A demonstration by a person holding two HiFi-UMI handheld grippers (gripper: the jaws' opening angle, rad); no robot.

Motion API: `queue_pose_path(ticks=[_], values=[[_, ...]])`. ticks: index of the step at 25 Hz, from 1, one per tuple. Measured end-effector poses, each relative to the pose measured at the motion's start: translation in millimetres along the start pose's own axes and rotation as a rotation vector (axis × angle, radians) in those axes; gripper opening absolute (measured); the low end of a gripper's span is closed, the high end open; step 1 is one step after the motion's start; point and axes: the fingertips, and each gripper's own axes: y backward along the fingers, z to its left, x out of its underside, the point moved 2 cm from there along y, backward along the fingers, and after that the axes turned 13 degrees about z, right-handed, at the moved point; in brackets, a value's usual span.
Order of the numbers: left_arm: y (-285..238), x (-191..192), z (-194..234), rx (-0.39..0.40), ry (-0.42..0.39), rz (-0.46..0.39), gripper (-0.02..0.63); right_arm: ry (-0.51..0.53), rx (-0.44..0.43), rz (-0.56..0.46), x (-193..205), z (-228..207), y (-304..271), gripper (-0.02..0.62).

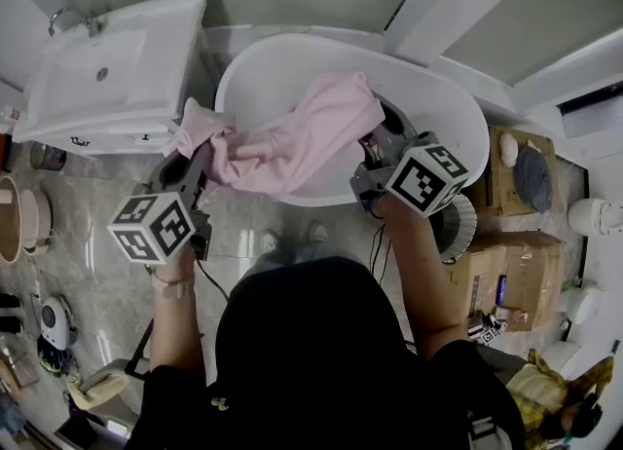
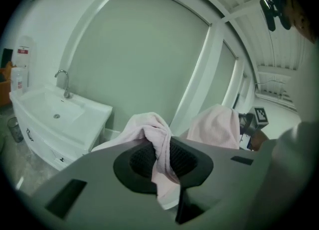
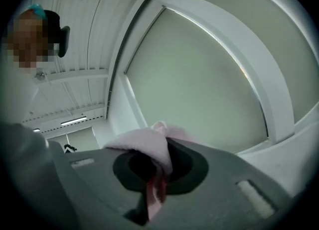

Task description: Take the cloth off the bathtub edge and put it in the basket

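A pink cloth (image 1: 292, 141) hangs stretched between my two grippers above the white bathtub (image 1: 458, 107). My left gripper (image 1: 198, 159) holds its left end, and in the left gripper view a fold of the cloth (image 2: 159, 144) is pinched between the dark pads. My right gripper (image 1: 375, 151) holds the right end, with the cloth (image 3: 149, 147) bunched and squeezed between its jaws. Both grippers point upward. The cloth's middle sags over the tub's near rim; I cannot tell whether it touches it.
A white washbasin cabinet (image 1: 107, 63) with a tap stands left of the tub. A white ribbed container (image 1: 455, 229) sits by the tub's right end, beside cardboard boxes (image 1: 516, 273). Bowls and small items line the floor at far left. Window panes rise behind the tub.
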Motion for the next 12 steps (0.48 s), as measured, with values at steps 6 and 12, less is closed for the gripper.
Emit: queue_pose_path(ticks=[6,12], values=[[-25,9,-3,0.101,-0.062,0.074,0.071,-0.016,0.09,-0.063,-17,4,25,0.018],[-59,9,-26,0.198,-0.101,0.129,0.077,-0.013,0.19,-0.124,-34,-10,68,0.018]])
